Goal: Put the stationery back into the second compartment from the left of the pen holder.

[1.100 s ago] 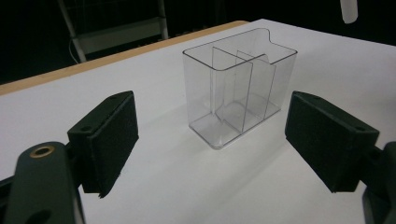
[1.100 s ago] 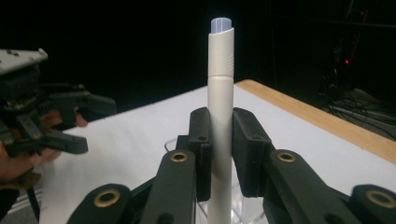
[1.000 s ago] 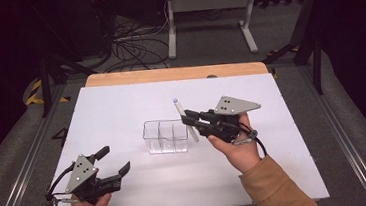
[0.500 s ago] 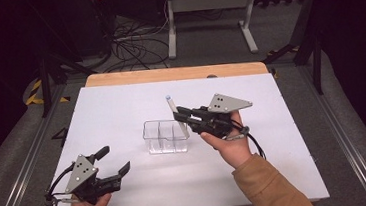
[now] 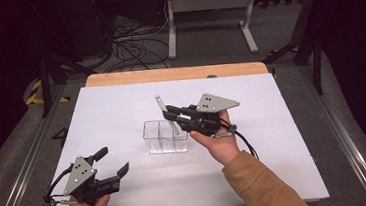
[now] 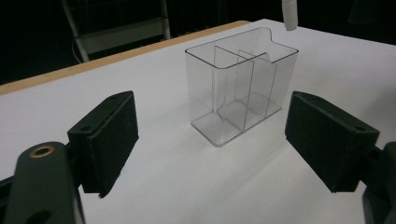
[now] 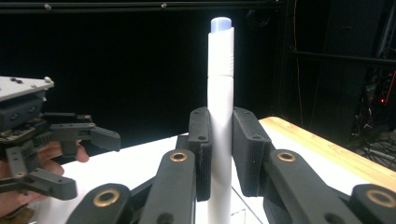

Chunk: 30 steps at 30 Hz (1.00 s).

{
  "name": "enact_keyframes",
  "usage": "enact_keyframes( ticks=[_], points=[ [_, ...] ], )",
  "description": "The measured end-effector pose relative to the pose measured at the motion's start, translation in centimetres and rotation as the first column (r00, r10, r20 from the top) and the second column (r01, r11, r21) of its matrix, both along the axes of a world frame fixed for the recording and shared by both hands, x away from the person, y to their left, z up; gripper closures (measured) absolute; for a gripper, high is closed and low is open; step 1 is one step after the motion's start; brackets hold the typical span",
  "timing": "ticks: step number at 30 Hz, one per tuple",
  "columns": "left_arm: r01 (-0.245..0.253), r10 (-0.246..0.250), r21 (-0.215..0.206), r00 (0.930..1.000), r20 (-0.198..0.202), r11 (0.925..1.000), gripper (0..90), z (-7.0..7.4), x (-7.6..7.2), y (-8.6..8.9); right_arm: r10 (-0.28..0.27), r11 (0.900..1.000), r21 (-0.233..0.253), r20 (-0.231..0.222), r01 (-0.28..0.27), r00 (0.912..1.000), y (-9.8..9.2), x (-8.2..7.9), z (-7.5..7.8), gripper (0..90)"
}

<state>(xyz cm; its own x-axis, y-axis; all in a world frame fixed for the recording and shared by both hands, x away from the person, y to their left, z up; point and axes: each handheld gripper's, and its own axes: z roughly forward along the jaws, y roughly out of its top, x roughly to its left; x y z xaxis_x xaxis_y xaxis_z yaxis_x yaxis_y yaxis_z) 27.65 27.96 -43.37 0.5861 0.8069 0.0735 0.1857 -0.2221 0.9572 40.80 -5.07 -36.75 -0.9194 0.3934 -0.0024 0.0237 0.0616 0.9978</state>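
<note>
A clear plastic organiser (image 5: 167, 136) with dividers stands at the middle of the white table (image 5: 121, 108); the left gripper view shows this organiser (image 6: 240, 88) close ahead. My right gripper (image 5: 170, 113) is shut on a white marker (image 5: 164, 112) with a pale blue end, held upright over the organiser's right part. In the right gripper view the marker (image 7: 220, 112) stands between the pads (image 7: 201, 149) of my right gripper (image 7: 220, 154). My left gripper (image 5: 112, 163) rests open near the front left of the table, and in its own view the left gripper (image 6: 210, 140) is empty, jaws wide apart.
A wooden strip (image 5: 173, 74) runs along the table's far edge. Beyond it stand a metal stand (image 5: 208, 10) and loose cables (image 5: 130, 42) on the floor. In the right gripper view the left gripper (image 7: 51, 140) and the hand holding it sit at the left.
My right gripper has carried the marker leftward and tipped it more upright, over the organiser. The left gripper has stayed in place.
</note>
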Motion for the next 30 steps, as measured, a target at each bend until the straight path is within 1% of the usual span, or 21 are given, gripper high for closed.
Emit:
enact_keyframes(
  ticks=[3, 5, 12, 14, 17, 19, 21, 24, 27, 30],
  points=[
    [0.000, 0.000, -0.006, 1.0000, -0.003, 1.0000, 18.1, 0.0, 0.0, 0.0, 0.003, 1.000, 0.000, -0.004, -0.003, 1.0000, 0.6, 0.3, -0.3, 78.8],
    [0.001, -0.001, -0.006, 1.0000, -0.004, 1.0000, 18.1, 0.0, 0.0, 0.0, 0.002, 1.000, 0.011, -0.011, -0.002, 0.9999, 0.9, 0.5, -0.6, 78.8],
    [0.006, -0.006, 0.002, 1.0000, 0.002, 1.0000, 18.1, 0.0, 0.1, 0.0, -0.005, 1.000, 0.007, -0.002, 0.005, 1.0000, 1.7, 0.9, -1.3, 78.7],
    [0.005, -0.005, -0.002, 1.0000, -0.004, 1.0000, 18.1, 0.0, 0.1, -0.1, -0.009, 1.000, 0.009, -0.002, 0.009, 1.0000, 1.9, 1.0, -1.4, 78.7],
    [0.005, -0.005, -0.005, 1.0000, 0.001, 1.0000, 18.1, 0.0, 0.1, -0.1, -0.015, 1.000, 0.012, 0.000, 0.015, 0.9999, 2.2, 1.0, -1.7, 78.7],
    [0.010, -0.010, 0.001, 0.9999, 0.005, 1.0000, 18.1, 0.1, 0.1, -0.1, -0.019, 1.000, 0.007, 0.007, 0.019, 0.9998, 2.5, 1.1, -1.9, 78.8],
    [0.010, -0.010, 0.000, 0.9999, 0.007, 1.0000, 18.1, 0.0, 0.1, -0.1, -0.029, 1.000, 0.003, 0.024, 0.029, 0.9993, 2.7, 1.0, -2.2, 78.7],
    [0.012, -0.012, -0.002, 0.9999, -0.001, 0.9999, 18.1, 0.0, 0.1, -0.1, -0.032, 0.999, -0.001, 0.041, 0.032, 0.9986, 3.0, 0.9, -2.5, 78.7],
    [0.013, -0.013, -0.001, 0.9999, 0.002, 0.9999, 18.1, 0.0, 0.2, -0.1, -0.036, 0.999, -0.011, 0.042, 0.036, 0.9985, 3.3, 0.9, -2.8, 78.7],
    [0.010, -0.010, -0.004, 0.9999, 0.002, 0.9999, 18.1, 0.0, 0.2, -0.1, -0.044, 0.999, -0.017, 0.033, 0.045, 0.9985, 3.5, 1.0, -3.2, 78.7]
  ],
)
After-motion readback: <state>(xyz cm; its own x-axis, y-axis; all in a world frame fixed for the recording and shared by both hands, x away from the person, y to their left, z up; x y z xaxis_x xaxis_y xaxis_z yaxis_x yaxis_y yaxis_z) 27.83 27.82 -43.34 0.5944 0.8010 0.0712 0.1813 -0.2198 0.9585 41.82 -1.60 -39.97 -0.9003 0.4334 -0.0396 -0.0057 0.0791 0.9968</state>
